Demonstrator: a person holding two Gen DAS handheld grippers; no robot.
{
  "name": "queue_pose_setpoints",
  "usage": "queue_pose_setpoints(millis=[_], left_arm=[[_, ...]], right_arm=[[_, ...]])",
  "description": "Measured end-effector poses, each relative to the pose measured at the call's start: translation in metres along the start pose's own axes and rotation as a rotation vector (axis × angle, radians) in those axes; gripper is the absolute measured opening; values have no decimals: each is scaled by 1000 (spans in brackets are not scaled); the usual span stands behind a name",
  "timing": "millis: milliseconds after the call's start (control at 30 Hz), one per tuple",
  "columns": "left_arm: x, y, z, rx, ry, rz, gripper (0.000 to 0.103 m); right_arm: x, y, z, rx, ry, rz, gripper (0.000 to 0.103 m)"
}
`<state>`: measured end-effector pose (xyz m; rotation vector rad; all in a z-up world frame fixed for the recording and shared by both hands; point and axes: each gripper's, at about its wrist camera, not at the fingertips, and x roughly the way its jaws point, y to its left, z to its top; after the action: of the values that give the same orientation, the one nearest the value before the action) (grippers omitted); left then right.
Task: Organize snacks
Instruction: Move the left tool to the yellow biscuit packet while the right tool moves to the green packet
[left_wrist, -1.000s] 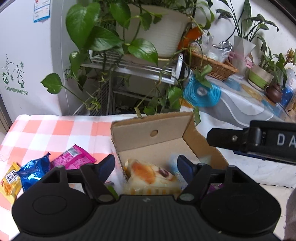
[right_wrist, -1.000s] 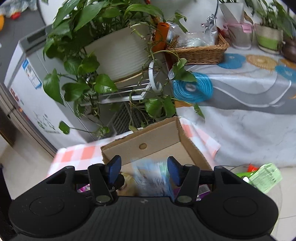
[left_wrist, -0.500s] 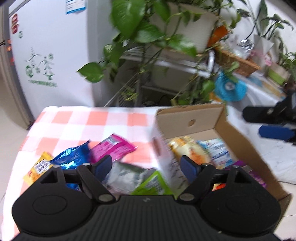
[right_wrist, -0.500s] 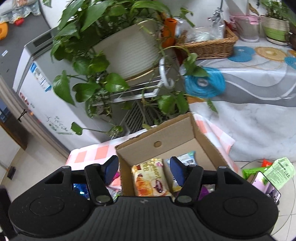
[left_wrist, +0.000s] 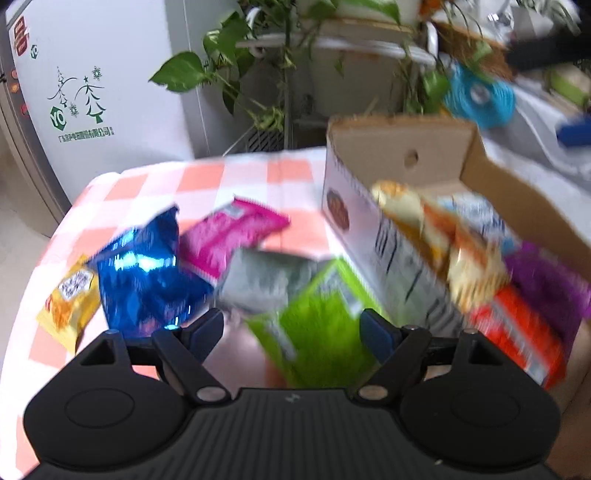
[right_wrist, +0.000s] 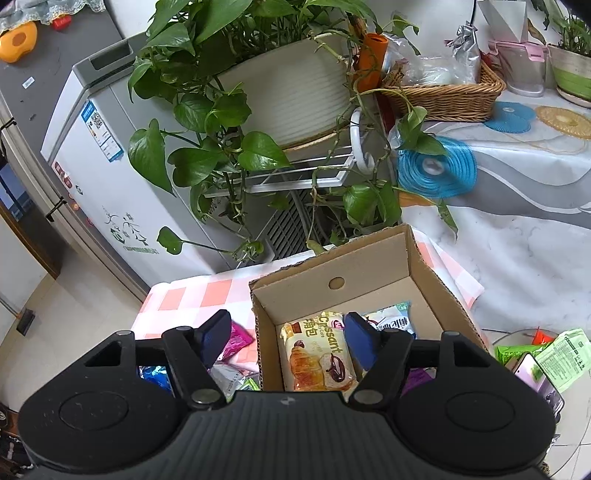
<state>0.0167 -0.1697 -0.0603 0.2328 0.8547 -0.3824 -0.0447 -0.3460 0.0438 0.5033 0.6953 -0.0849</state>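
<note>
A cardboard box (left_wrist: 399, 144) (right_wrist: 369, 258) stands on the checked tablecloth (left_wrist: 207, 181) and holds a croissant pack (right_wrist: 314, 354) (left_wrist: 436, 240), a white-blue pack (right_wrist: 391, 323), a purple pack (left_wrist: 543, 277) and an orange-red pack (left_wrist: 517, 332). Left of the box lie a green pack (left_wrist: 317, 321), a grey pack (left_wrist: 266, 277), a pink pack (left_wrist: 229, 232), a blue pack (left_wrist: 147, 273) and a yellow pack (left_wrist: 70, 295). My left gripper (left_wrist: 291, 328) is open and empty, above the green pack. My right gripper (right_wrist: 286, 338) is open and empty, above the box's left wall.
A big potted plant (right_wrist: 280, 85) on a metal rack hangs over the back of the table. A white freezer (left_wrist: 92, 85) stands at the left. A cloth-covered table (right_wrist: 517, 184) with a wicker basket (right_wrist: 443, 96) is at the right. Green packs and a phone (right_wrist: 535, 373) lie right of the box.
My left gripper has swung left and down from over the box to the loose packs beside it. My right gripper has risen and pulled back, empty, leaving the white-blue pack in the box.
</note>
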Motion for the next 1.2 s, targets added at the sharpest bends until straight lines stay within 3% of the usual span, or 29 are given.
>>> queue_pose_setpoints(millis=[100, 400, 600, 700, 833, 1033, 1200], left_arm=[[-1, 3, -21, 15, 37, -10, 85], [-27, 31, -60, 24, 19, -12, 92], [-37, 67, -73, 2, 58, 19, 97], [-47, 80, -71, -19, 53, 39, 91], [-63, 70, -59, -16, -20, -76, 91], [-62, 13, -51, 155, -46, -246, 91], [-47, -16, -63, 257, -9, -274, 88]], right_arm=[[0, 1, -1, -10, 0, -3, 74], [6, 9, -5, -34, 24, -4, 75], [18, 29, -18, -69, 99, 109, 75], [25, 34, -21, -48, 130, 161, 75], [36, 40, -22, -16, 169, 200, 75], [39, 48, -20, -41, 175, 215, 75], [41, 51, -21, -68, 181, 210, 75]])
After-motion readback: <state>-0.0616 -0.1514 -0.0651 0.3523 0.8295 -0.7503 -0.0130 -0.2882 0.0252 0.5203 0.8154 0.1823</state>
